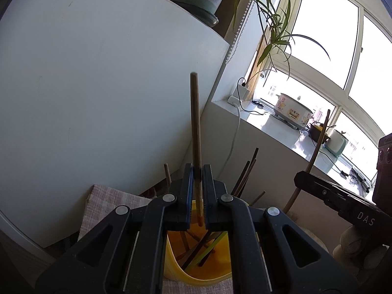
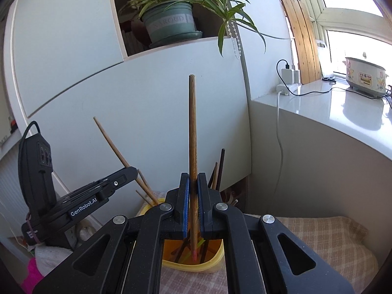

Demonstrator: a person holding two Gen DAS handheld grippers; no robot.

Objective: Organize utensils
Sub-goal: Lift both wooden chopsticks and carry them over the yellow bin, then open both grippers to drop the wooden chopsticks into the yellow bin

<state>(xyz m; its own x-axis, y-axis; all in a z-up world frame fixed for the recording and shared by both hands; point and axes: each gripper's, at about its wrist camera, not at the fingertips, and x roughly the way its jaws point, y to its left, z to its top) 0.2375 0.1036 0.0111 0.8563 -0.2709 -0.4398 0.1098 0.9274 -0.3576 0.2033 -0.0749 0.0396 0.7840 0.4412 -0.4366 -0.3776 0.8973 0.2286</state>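
The left claw (image 2: 127, 171), at nine o'clock in the right wrist view, bears "GenRobot.AI" in white on its side. The right claw (image 1: 302, 177), at three o'clock in the left wrist view, shows "DAS". The green pot (image 2: 169, 22) at twelve o'clock carries a pale band reading roughly "AROUD".

Two brown wooden chopsticks (image 1: 196, 132) (image 2: 192, 132) stand upright, tips over the yellow cup (image 2: 215, 261) at 6 o'clock, more sticks (image 1: 196, 250) leaning inside.
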